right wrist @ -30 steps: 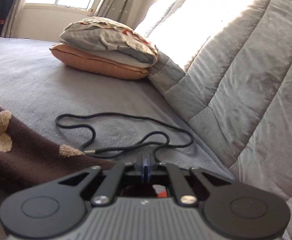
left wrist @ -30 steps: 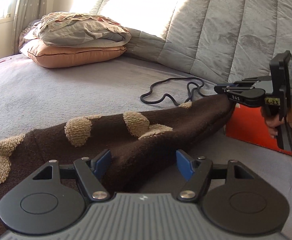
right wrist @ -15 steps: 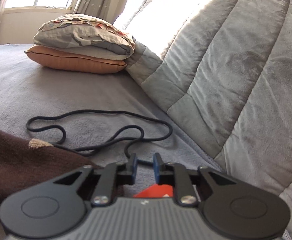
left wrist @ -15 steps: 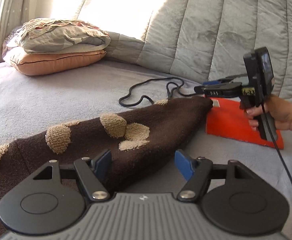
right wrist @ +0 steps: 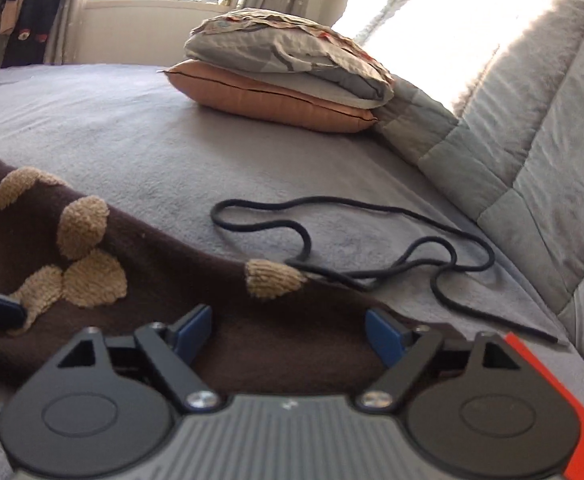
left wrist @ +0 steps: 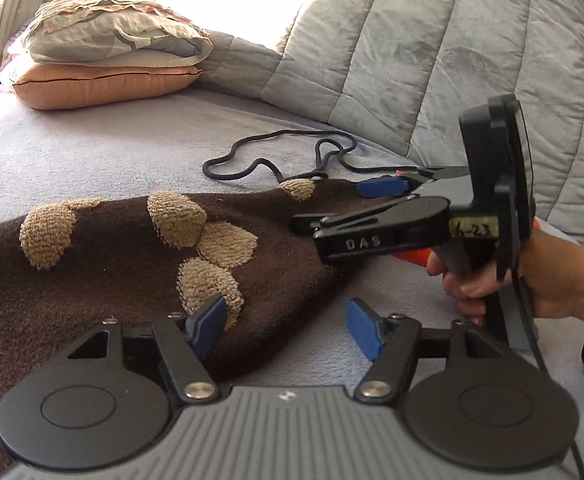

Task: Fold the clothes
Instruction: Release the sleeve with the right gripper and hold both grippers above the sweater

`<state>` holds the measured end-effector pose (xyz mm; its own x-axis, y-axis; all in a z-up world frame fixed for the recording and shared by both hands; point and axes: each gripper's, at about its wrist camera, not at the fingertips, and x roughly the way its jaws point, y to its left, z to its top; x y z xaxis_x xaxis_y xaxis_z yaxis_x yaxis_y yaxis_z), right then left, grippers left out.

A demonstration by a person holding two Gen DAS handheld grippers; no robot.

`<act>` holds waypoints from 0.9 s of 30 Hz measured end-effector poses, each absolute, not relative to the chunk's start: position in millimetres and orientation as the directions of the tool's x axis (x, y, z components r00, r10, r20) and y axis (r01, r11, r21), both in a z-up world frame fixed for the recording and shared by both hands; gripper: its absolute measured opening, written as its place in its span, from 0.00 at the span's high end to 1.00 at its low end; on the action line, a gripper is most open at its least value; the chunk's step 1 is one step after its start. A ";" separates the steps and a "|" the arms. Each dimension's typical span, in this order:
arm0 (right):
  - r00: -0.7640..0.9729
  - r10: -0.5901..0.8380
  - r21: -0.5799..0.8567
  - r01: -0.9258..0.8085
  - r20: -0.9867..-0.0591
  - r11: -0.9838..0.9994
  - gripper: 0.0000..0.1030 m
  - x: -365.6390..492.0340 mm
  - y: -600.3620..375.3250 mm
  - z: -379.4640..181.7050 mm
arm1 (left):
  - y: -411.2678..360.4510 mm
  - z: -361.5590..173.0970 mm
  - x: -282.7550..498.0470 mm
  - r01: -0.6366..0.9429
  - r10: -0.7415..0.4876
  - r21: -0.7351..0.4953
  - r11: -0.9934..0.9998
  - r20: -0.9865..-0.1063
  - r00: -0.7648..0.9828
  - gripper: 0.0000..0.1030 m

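A brown fleece garment with tan patches (left wrist: 123,264) lies spread along the grey bed (left wrist: 91,152), its narrow end just beside an orange-red box (right wrist: 548,376) and touching a loose black cord (right wrist: 372,240). The right claw (right wrist: 287,330) is opening, jaws wide over the garment's end, nothing pinched. The left claw (left wrist: 285,326) is closing slightly but stands fairly wide, one pad on the garment's near edge, gripping nothing. No neat fold shows; judging from this, most of the folding remains.
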<state>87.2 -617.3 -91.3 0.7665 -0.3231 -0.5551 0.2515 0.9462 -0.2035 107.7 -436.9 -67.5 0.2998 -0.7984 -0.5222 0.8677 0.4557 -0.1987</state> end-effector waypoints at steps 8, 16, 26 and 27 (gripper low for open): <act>0.795 -0.318 -0.068 0.332 -0.517 0.941 0.09 59.5 -603.2 -55.0 | -373.3 -36.2 88.5 0.829 -0.842 -0.301 0.472 -0.433 0.322 0.32; 0.856 -0.112 0.039 0.152 -0.505 0.988 0.00 62.4 -503.6 -28.1 | -259.3 -20.0 99.1 0.617 -0.554 -0.076 0.783 -0.535 0.638 0.29; 0.848 0.086 0.101 -0.039 -0.524 0.994 0.00 97.2 -350.3 -39.4 | -123.9 -58.0 129.8 0.239 -0.192 -0.006 0.971 -0.615 0.765 0.29; 0.844 0.098 0.098 -0.054 -0.527 0.994 0.00 99.8 -336.3 -44.2 | -114.1 -65.1 126.7 0.229 -0.180 0.000 0.973 -0.621 0.763 0.28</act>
<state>99.8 -336.3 -44.2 0.8439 0.0980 -0.5275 -0.0542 0.9937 0.0978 126.7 -114.1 -65.1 0.7628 -0.1795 -0.6213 0.2293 0.9734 0.0003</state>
